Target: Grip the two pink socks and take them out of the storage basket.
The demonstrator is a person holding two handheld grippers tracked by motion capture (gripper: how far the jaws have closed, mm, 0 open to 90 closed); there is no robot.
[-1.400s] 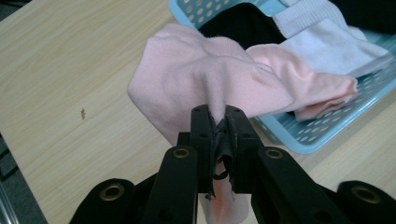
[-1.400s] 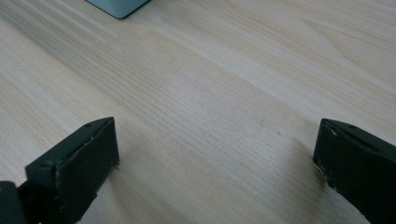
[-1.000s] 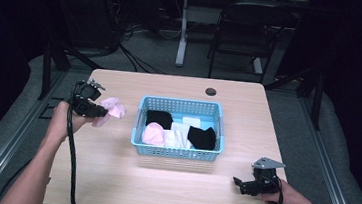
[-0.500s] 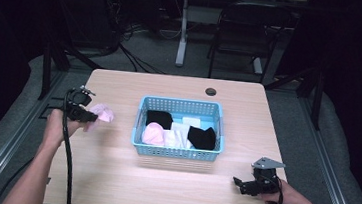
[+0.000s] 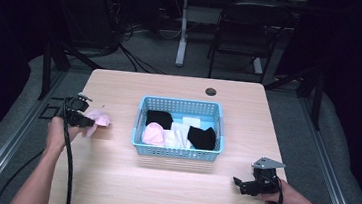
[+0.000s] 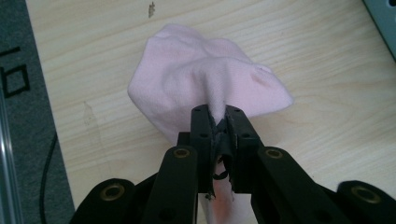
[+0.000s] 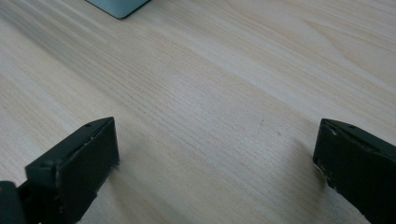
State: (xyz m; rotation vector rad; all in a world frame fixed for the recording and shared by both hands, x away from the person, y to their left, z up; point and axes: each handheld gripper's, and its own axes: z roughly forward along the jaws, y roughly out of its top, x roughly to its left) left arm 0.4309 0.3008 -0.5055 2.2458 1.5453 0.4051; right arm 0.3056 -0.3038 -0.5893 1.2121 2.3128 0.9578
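A pink sock (image 5: 98, 120) (image 6: 205, 88) rests on the table at its left side, pinched at one fold by my left gripper (image 5: 86, 121) (image 6: 217, 116), which is shut on it. A blue basket (image 5: 139, 128) stands mid-table and holds black, white and pink socks, among them another pink sock (image 5: 153, 133). My right gripper (image 5: 242, 184) (image 7: 215, 154) sits low over the bare wood near the front right corner, its jaws wide open with nothing between them.
A small black round grommet (image 5: 210, 92) sits near the table's far edge. A corner of the basket (image 7: 119, 7) shows at the top of the right gripper view. Cables and chair legs stand on the floor beyond the table.
My left gripper has carried the pink sock down and toward the table's left front, so the sock now lies on the wood. The right gripper has stayed put.
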